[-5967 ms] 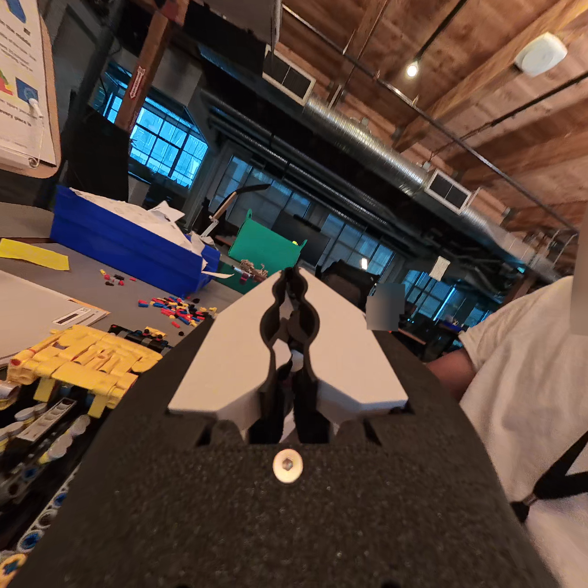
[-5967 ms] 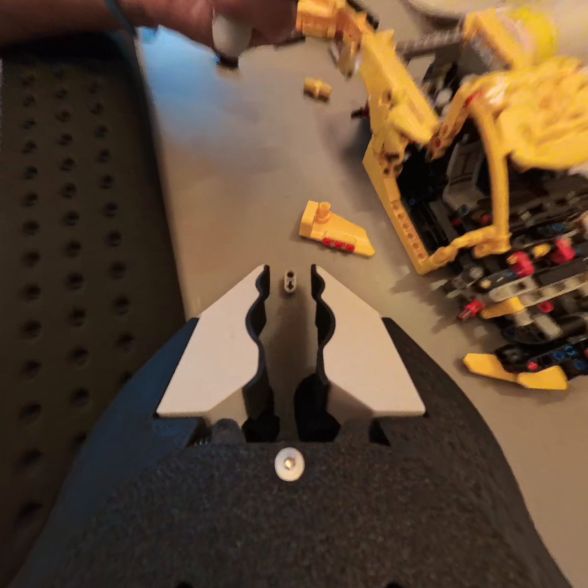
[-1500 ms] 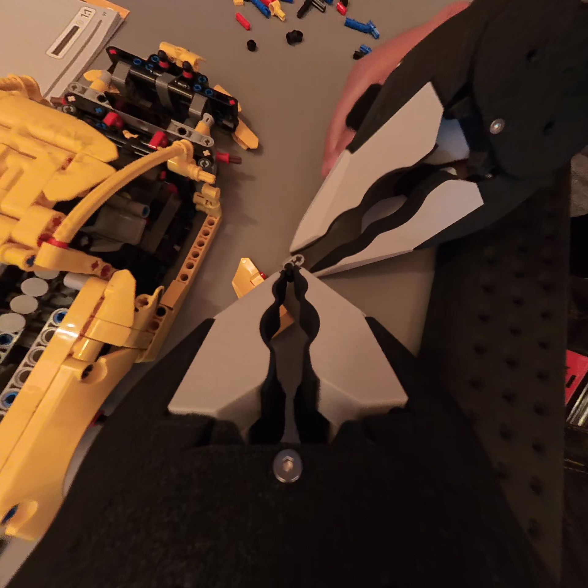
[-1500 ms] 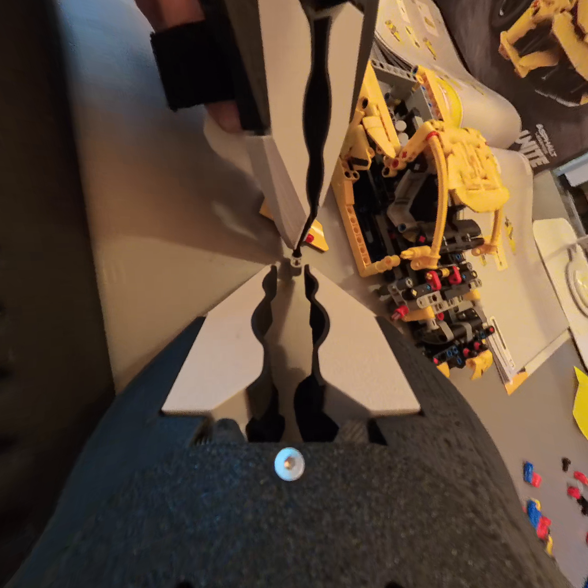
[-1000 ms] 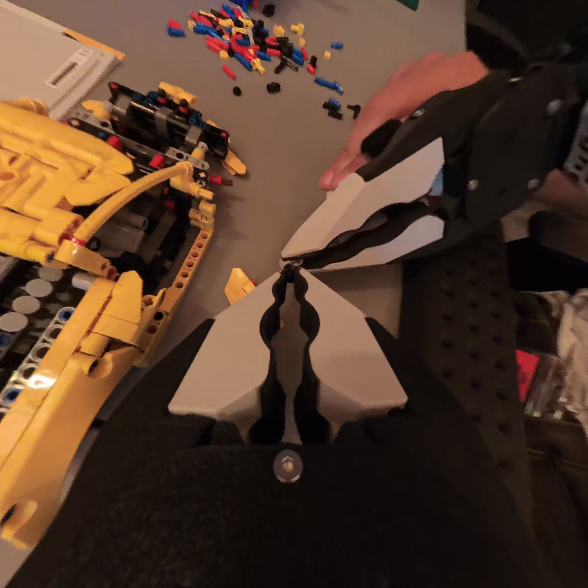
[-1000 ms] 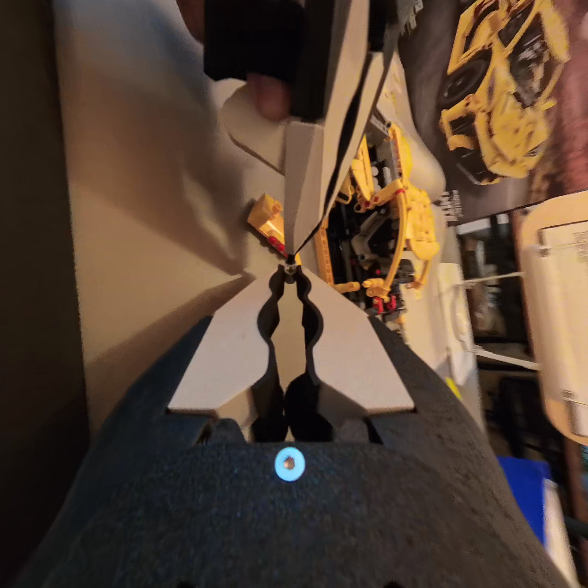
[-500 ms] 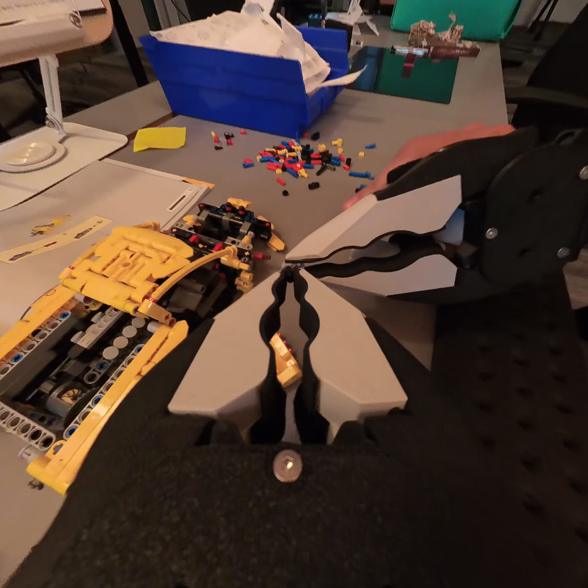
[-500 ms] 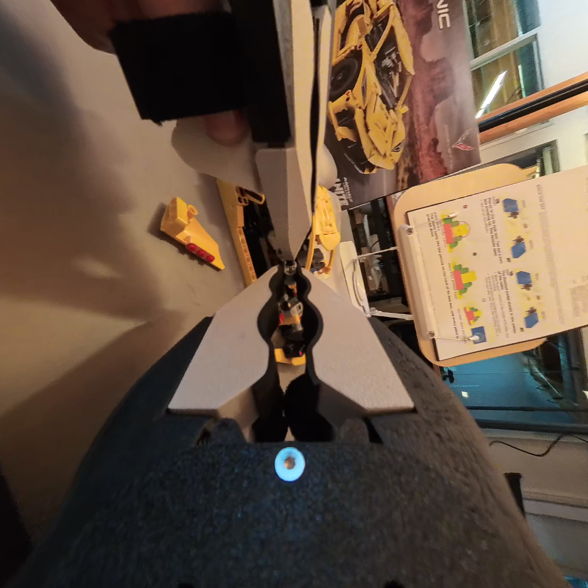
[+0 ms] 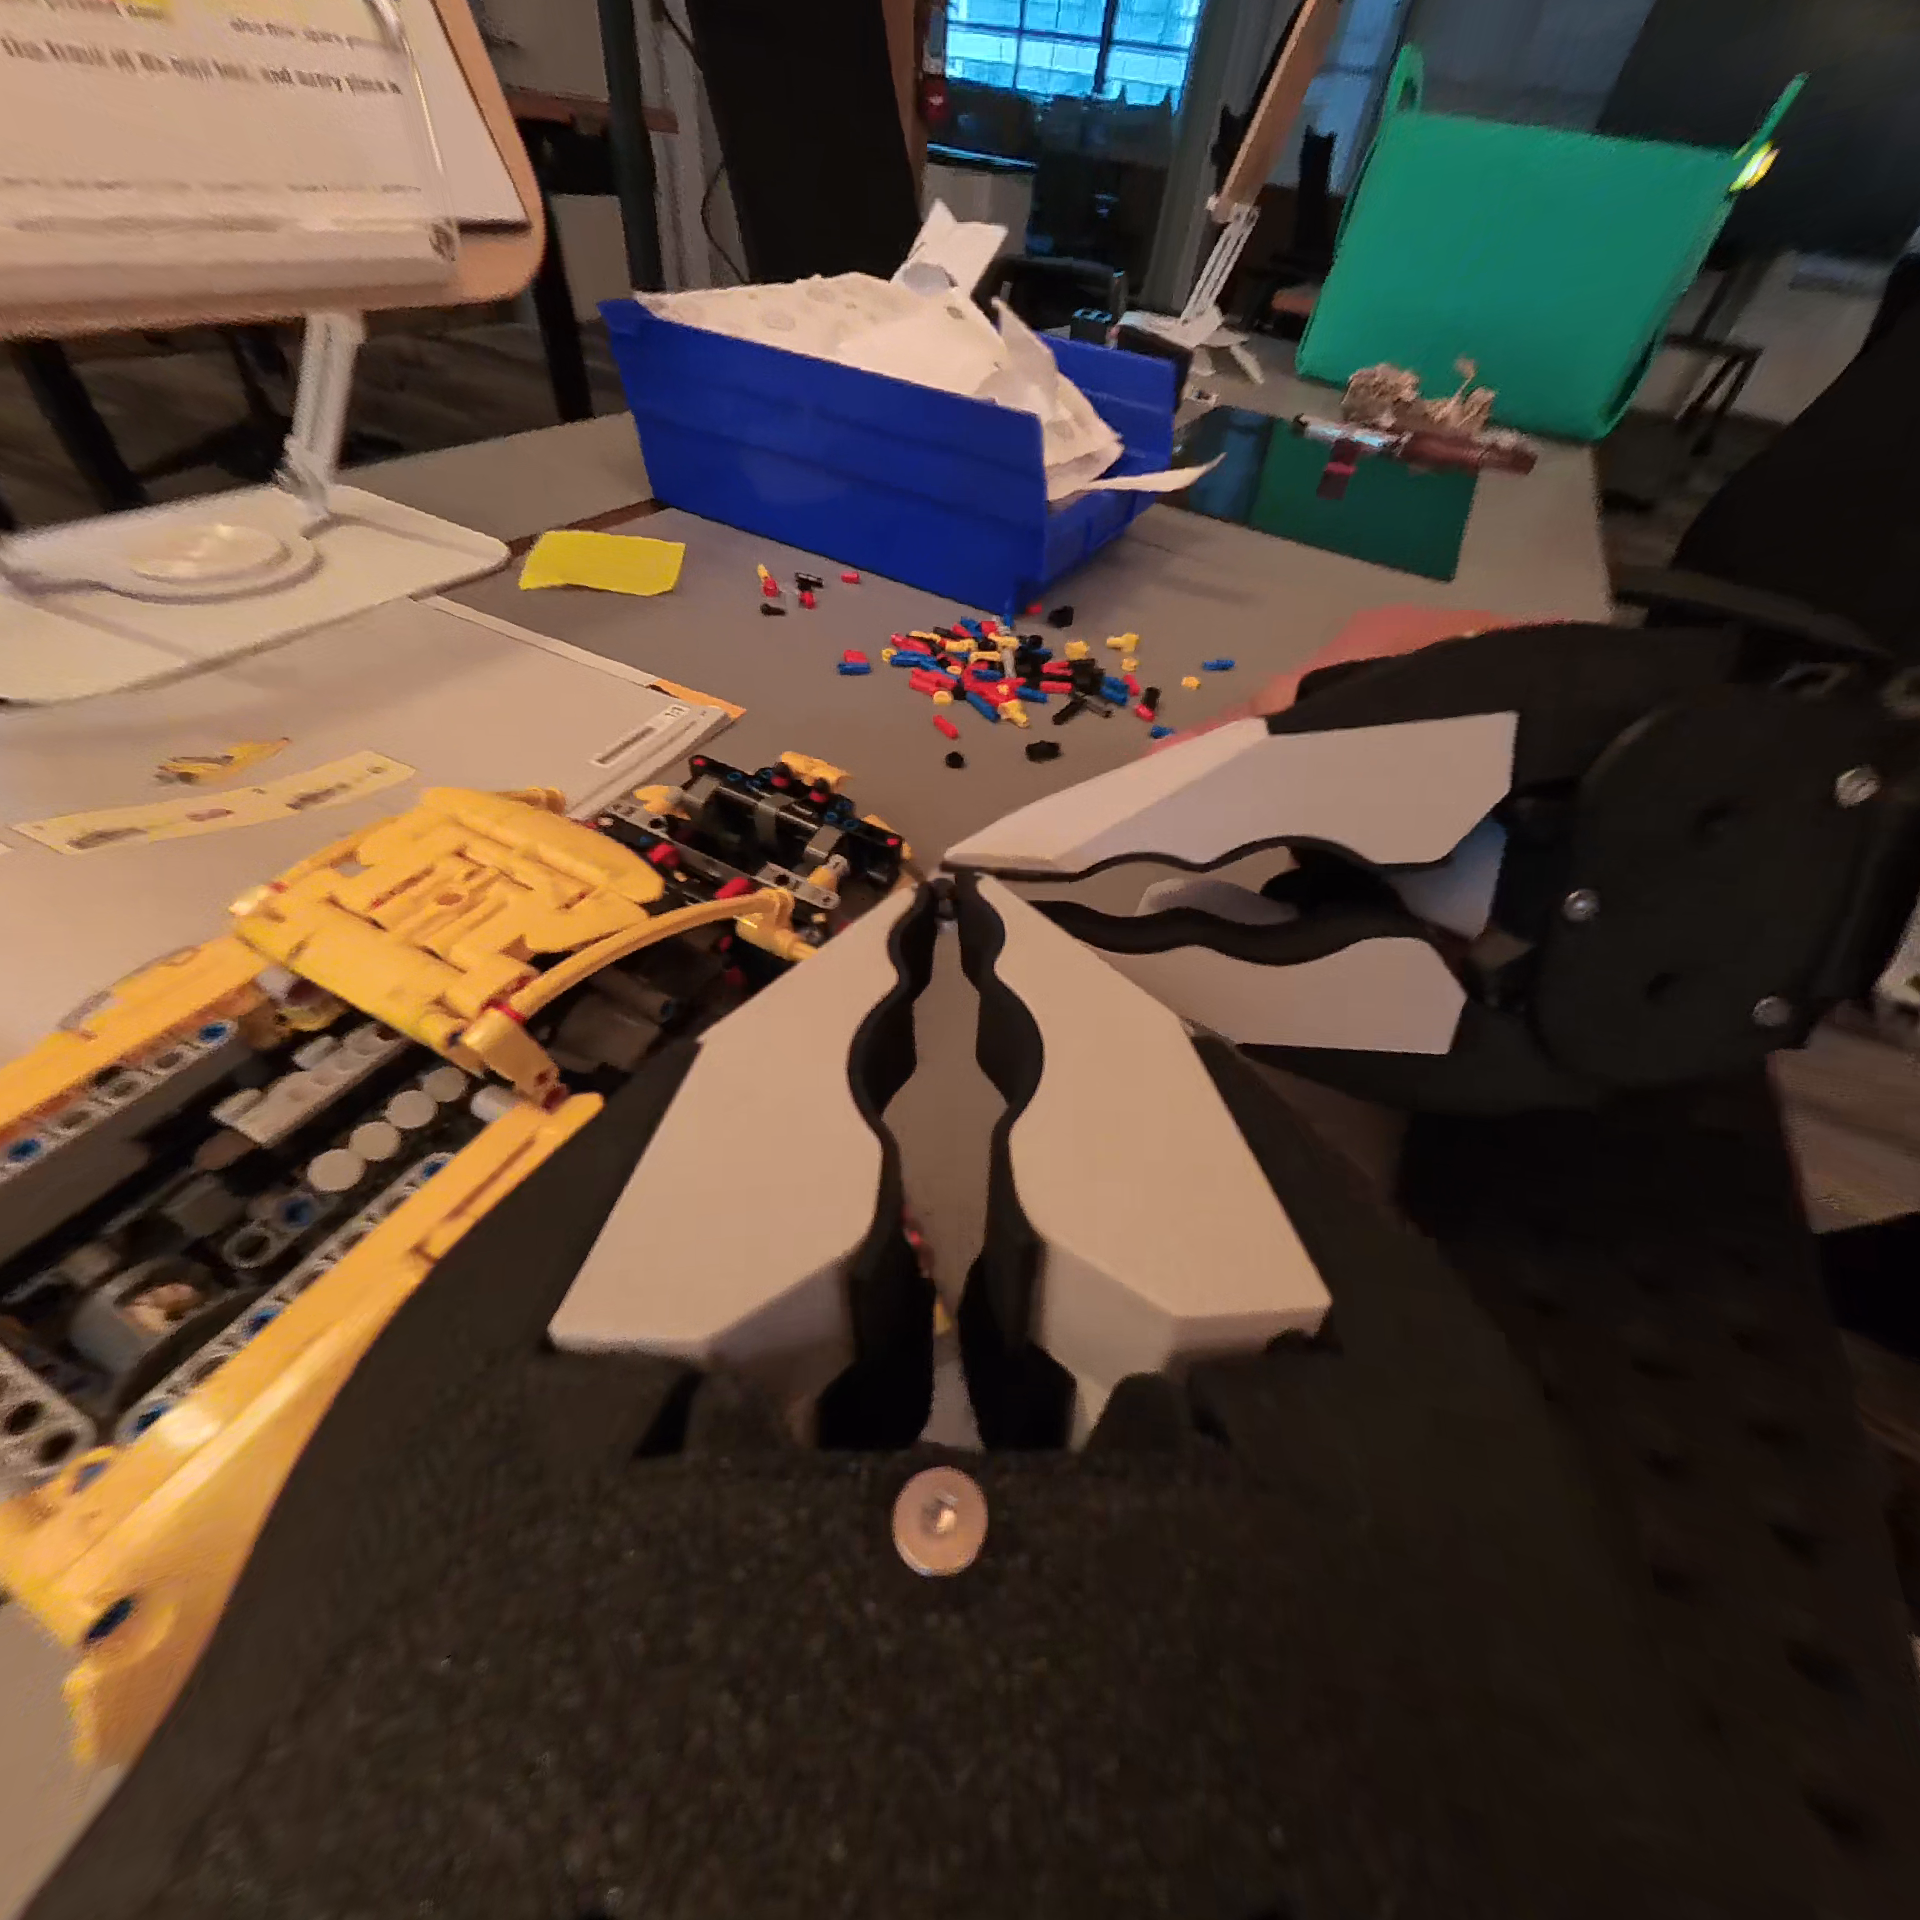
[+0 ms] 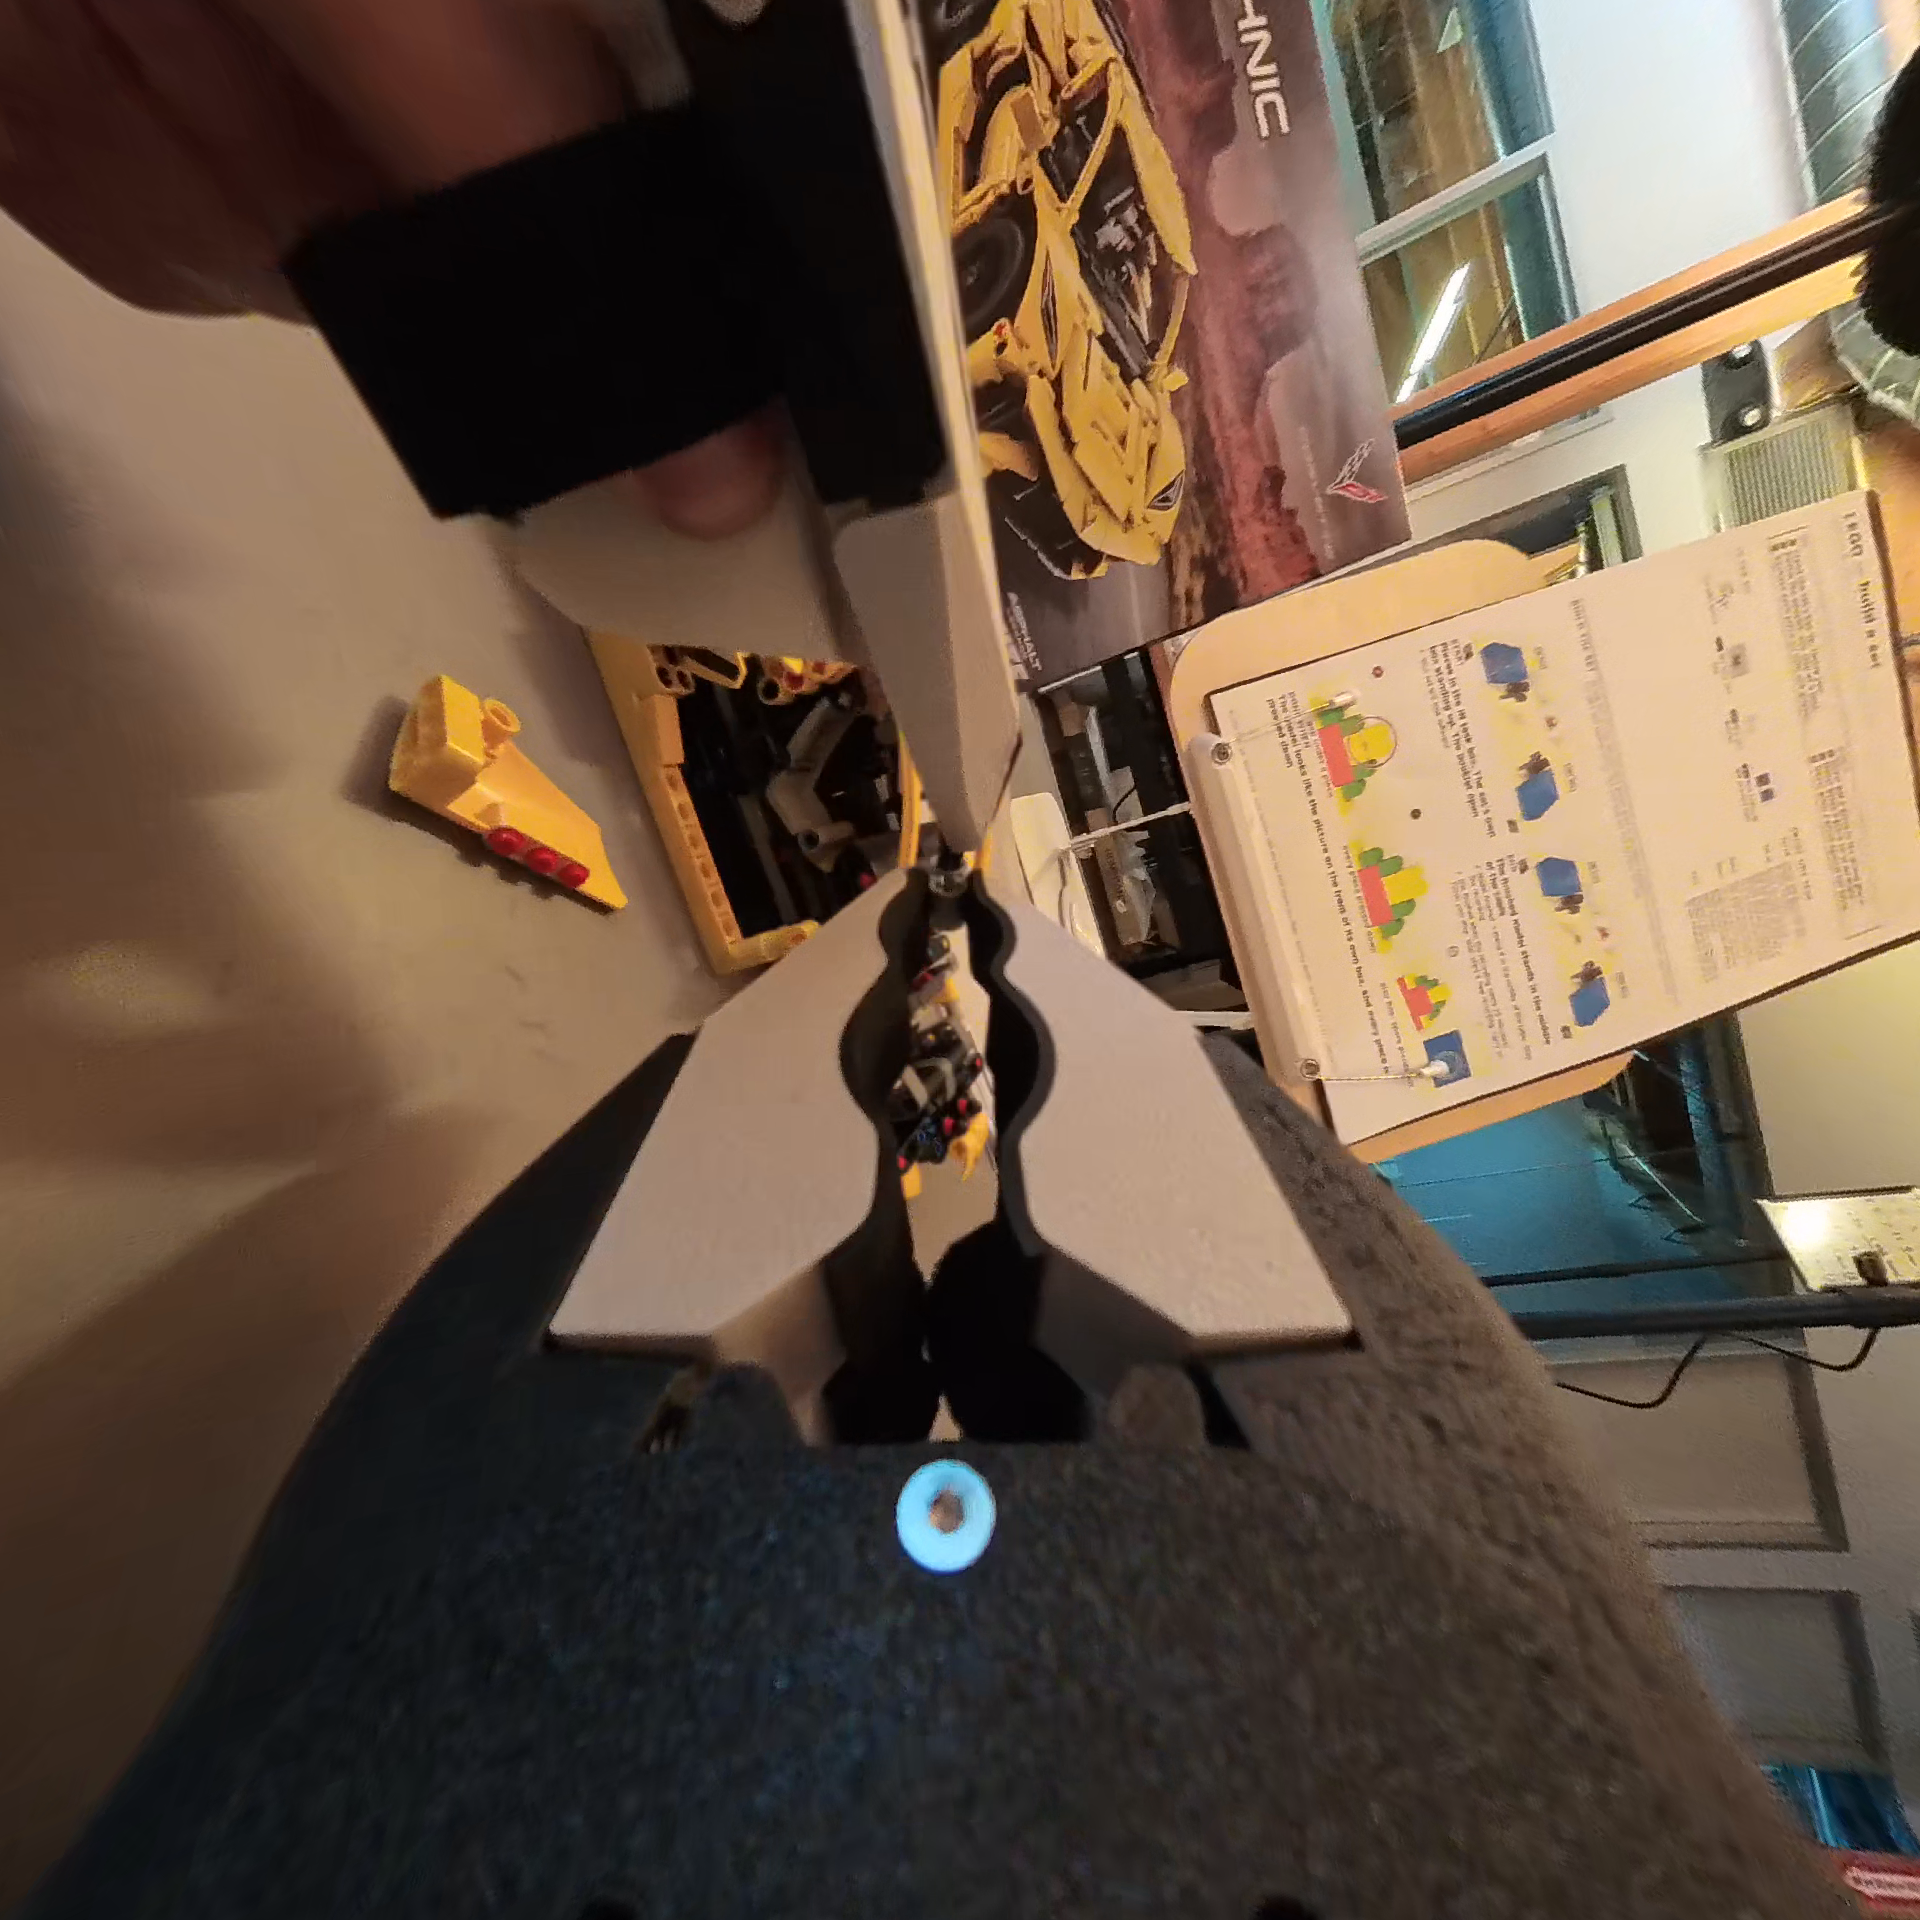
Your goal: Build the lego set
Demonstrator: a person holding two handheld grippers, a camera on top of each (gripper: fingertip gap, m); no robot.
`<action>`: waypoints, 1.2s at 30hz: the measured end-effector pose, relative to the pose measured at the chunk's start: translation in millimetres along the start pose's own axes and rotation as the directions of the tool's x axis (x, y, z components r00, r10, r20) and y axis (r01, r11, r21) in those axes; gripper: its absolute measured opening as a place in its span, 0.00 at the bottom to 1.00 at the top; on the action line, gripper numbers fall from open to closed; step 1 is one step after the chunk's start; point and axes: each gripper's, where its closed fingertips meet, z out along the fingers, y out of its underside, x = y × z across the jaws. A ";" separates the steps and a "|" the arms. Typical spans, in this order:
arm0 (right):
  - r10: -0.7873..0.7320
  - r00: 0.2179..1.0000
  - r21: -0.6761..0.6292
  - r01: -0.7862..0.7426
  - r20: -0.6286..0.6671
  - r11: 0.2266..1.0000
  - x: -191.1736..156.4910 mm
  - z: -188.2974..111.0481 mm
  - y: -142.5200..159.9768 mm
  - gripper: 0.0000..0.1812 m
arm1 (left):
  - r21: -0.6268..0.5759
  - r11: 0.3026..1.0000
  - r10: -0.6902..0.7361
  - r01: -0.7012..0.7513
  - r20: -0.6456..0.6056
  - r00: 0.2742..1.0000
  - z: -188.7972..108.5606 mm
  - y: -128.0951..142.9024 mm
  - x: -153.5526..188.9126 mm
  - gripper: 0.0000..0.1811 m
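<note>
Lego car point(image 9: 343, 997) half-built on desk point(image 9: 1299, 582), one tiny grey pin point(image 10: 943, 881) pinched by both clenched grippers, left gripper point(image 9: 940, 902), right gripper point(image 10: 943, 883), one yellow wedge piece point(image 10: 499, 795) loose

From my left wrist view, the part-built model point(image 9: 343, 1049) lay on the table point(image 9: 1278, 582) to the left of my left gripper point(image 9: 940, 902). My right gripper point(image 9: 961, 868) came in from the right, its tips meeting mine over a small piece point(image 9: 943, 896). Behind them lay a scatter of loose pieces point(image 9: 1008, 675), and behind those a bin point(image 9: 862, 468) with papers in it. An instruction booklet point(image 9: 343, 717) lay behind the model, a stand base point(image 9: 229, 561) behind it. In my right wrist view, a wedge piece point(image 10: 499, 800) lay left of the model, apart from it.
</note>
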 end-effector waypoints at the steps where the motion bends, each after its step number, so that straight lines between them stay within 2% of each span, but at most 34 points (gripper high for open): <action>1: 0.008 1.000 0.001 -0.008 0.006 1.000 -0.5 -0.3 1.1 0.02 | 0.004 0.999 -0.049 0.049 -0.029 0.998 0.4 0.2 0.3 0.02; 3: 0.041 0.999 0.028 -0.041 0.000 0.999 7.5 -1.8 -2.6 0.02 | 0.049 0.993 -0.105 0.110 -0.086 0.991 -3.1 -8.9 0.8 0.02; 6: 0.048 0.999 0.083 -0.047 -0.014 0.995 33.4 8.6 -15.4 0.03 | 0.103 0.994 0.032 -0.026 -0.064 0.997 -9.5 -36.3 -11.8 0.02; 9: -0.018 0.996 0.125 0.028 -0.084 0.992 98.7 45.8 -30.1 0.03 | 0.106 0.985 0.138 -0.134 -0.029 0.990 -7.2 -101.6 -52.4 0.02; 12: -0.082 0.988 0.178 0.105 -0.131 0.978 174.8 92.0 -51.4 0.03 | 0.117 0.987 0.118 -0.113 -0.034 0.992 -7.9 -175.4 -103.1 0.02; 15: -0.091 0.988 0.155 0.110 -0.125 0.982 212.0 124.8 -63.2 0.03 | 0.183 0.978 0.095 -0.096 0.013 0.995 -9.9 -210.8 -136.6 0.02; 17: -0.090 0.980 0.153 0.117 -0.175 0.981 218.3 129.8 -68.6 0.03 | 0.253 0.965 0.072 -0.066 -0.013 0.997 -13.6 -217.3 -142.7 0.02; 20: -0.054 0.980 0.197 0.092 -0.190 0.976 208.5 127.7 -73.6 0.03 | 0.291 0.943 0.178 -0.162 -0.031 0.984 -20.9 -208.3 -140.2 0.02; 22: -0.052 0.992 0.207 0.075 -0.116 0.976 200.6 124.8 -77.0 0.03 | 0.292 0.933 0.241 -0.212 -0.066 0.968 -26.3 -201.7 -136.7 0.02; 24: -0.032 0.999 0.230 0.041 -0.040 0.972 194.5 118.2 -80.0 0.03 | 0.266 0.922 0.312 -0.280 -0.086 0.946 -29.9 -195.3 -130.8 0.02; 26: -0.061 0.998 0.193 0.058 0.011 0.979 186.9 119.6 -76.3 0.03 | 0.183 0.919 0.365 -0.349 -0.064 0.929 -27.4 -186.5 -131.4 0.02; 28: -0.101 0.995 0.164 0.100 -0.003 0.981 184.2 120.6 -74.9 0.03 | 0.127 0.911 0.401 -0.394 -0.039 0.915 -26.5 -183.0 -132.2 0.02; 30: -0.111 0.993 0.170 0.117 -0.042 0.978 186.7 118.4 -81.0 0.02 | 0.139 0.922 0.373 -0.362 -0.063 0.926 -32.0 -186.9 -130.8 0.02; 34: -0.232 0.955 0.122 0.257 -0.187 0.959 190.4 118.3 -89.1 0.02 | 0.126 0.965 0.245 -0.231 -0.114 0.963 -39.0 -192.4 -132.2 0.02; 36: -0.225 0.947 0.140 0.261 -0.229 0.955 194.0 117.3 -92.9 0.02 | 0.132 0.980 0.167 -0.148 -0.142 0.976 -41.5 -196.4 -132.5 0.02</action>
